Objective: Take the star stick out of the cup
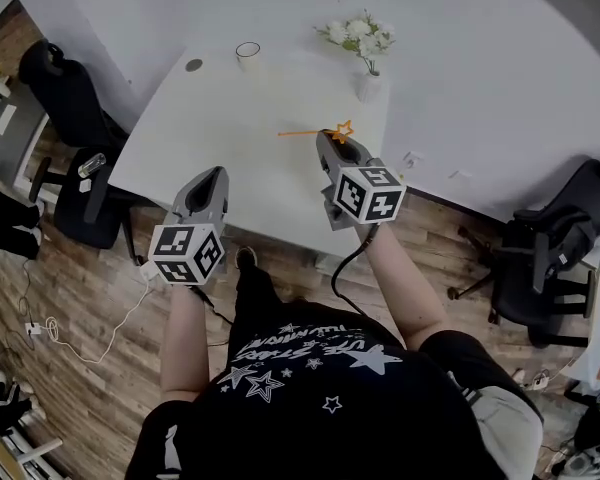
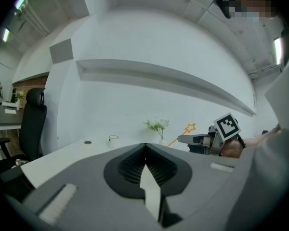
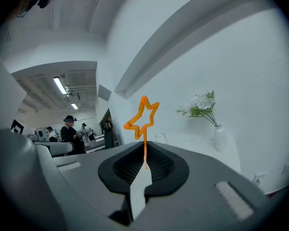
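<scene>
The star stick (image 1: 338, 129) is thin and orange with an open star at one end. My right gripper (image 1: 330, 140) is shut on it above the white table (image 1: 230, 158), well clear of the cup. In the right gripper view the star stick (image 3: 143, 115) stands up from the closed jaws of my right gripper (image 3: 145, 149). The small clear cup (image 1: 248, 53) stands near the table's far edge, with nothing in it that I can see. My left gripper (image 1: 216, 174) hovers over the table's near edge, shut and holding nothing. From the left gripper view, the star stick (image 2: 190, 128) shows at the right gripper's tip.
A white vase of flowers (image 1: 368, 76) stands at the table's far right, close behind the star. A round grey cap (image 1: 194, 65) sits left of the cup. Black office chairs (image 1: 75, 98) (image 1: 550, 248) flank the table on the wood floor.
</scene>
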The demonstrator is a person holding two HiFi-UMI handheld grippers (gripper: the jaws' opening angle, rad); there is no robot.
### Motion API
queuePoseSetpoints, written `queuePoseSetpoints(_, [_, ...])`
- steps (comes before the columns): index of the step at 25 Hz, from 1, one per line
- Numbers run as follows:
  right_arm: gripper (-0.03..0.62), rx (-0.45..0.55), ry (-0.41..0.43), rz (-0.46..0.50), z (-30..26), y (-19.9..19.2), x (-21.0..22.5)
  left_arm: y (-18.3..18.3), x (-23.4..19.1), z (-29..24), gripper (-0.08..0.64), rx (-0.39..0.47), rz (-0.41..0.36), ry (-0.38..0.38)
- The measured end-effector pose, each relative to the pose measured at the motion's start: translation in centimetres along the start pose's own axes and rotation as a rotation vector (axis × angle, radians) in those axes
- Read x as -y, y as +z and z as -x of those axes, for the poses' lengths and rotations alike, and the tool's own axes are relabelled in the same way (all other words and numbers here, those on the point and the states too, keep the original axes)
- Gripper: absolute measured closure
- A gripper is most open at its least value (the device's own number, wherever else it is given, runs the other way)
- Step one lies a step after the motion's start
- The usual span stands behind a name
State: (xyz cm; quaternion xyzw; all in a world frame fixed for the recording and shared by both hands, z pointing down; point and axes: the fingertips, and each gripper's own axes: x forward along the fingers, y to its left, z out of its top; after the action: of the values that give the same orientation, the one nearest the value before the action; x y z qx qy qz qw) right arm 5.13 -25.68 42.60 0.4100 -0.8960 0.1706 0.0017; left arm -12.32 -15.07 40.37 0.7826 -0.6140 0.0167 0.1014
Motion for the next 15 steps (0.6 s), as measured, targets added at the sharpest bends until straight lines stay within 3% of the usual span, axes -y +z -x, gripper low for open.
queuePoseSetpoints(15, [0.560,0.001,0.000,-0.030,3.2,-1.3,0.4,-0.9,1.9,2.4,0.557,-0.001,0.011,0.005])
